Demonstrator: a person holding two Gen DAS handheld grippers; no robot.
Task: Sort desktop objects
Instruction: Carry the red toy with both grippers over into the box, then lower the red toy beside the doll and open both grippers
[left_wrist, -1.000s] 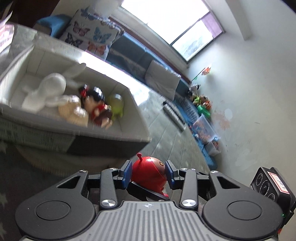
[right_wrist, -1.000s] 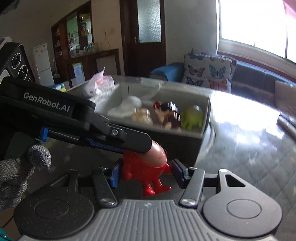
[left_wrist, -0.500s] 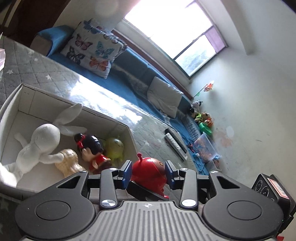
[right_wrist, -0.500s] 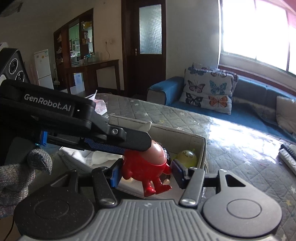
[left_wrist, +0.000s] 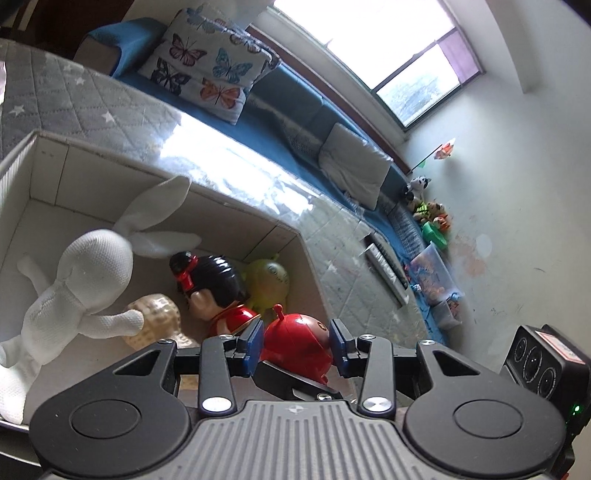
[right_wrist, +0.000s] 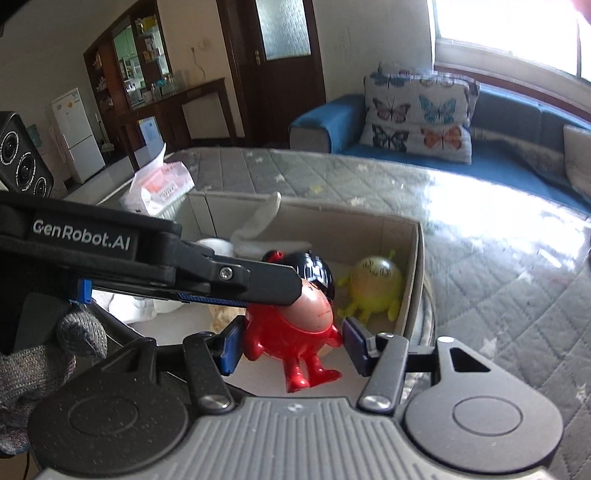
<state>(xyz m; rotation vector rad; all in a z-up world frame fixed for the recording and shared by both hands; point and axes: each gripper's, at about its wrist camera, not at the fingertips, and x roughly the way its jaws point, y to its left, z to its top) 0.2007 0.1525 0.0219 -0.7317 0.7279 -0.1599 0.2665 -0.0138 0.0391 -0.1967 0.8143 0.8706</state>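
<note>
I have carried the red figure (right_wrist: 291, 328) from in front of the box (right_wrist: 410, 266) to above its open top, beside the yellow toy (right_wrist: 373, 284). Both my left gripper (left_wrist: 295, 345) and right gripper (right_wrist: 290, 347) have their jaws clamped on it. I judge release comes next.
</note>
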